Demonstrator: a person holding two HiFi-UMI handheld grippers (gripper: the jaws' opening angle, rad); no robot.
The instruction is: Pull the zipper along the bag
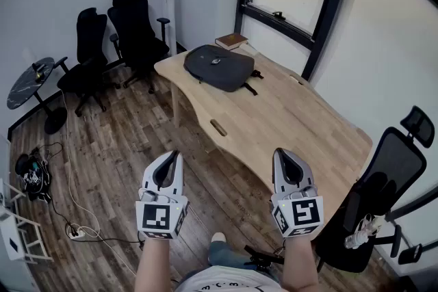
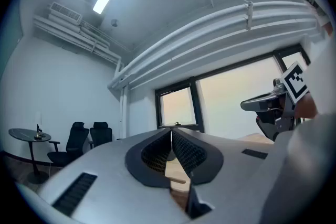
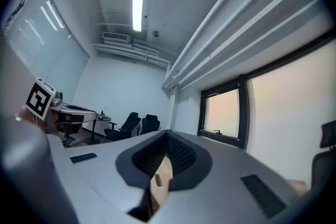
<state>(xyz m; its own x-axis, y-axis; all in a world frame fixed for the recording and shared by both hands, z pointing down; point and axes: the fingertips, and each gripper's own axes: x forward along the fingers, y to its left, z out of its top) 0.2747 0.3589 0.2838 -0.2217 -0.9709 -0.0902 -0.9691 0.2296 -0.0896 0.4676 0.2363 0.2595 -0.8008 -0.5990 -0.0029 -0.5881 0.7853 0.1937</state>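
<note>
A dark grey bag [image 1: 217, 67] lies flat at the far end of the light wooden table [image 1: 294, 123], well away from both grippers. My left gripper [image 1: 170, 159] is held level over the wood floor, near the table's front edge, its jaws shut with nothing between them. My right gripper [image 1: 284, 158] is held level over the table's near end, also shut and empty. In the left gripper view the left gripper [image 2: 171, 134] shows its jaws closed, with the right gripper [image 2: 273, 105] off to its right. The right gripper view shows the right gripper [image 3: 167, 136] closed.
A book [image 1: 231, 41] lies beside the bag by the window. Two black office chairs [image 1: 116, 44] stand at the far left, another chair [image 1: 383, 195] at the right. A round dark side table [image 1: 31, 82] and floor cables [image 1: 61, 202] are at the left.
</note>
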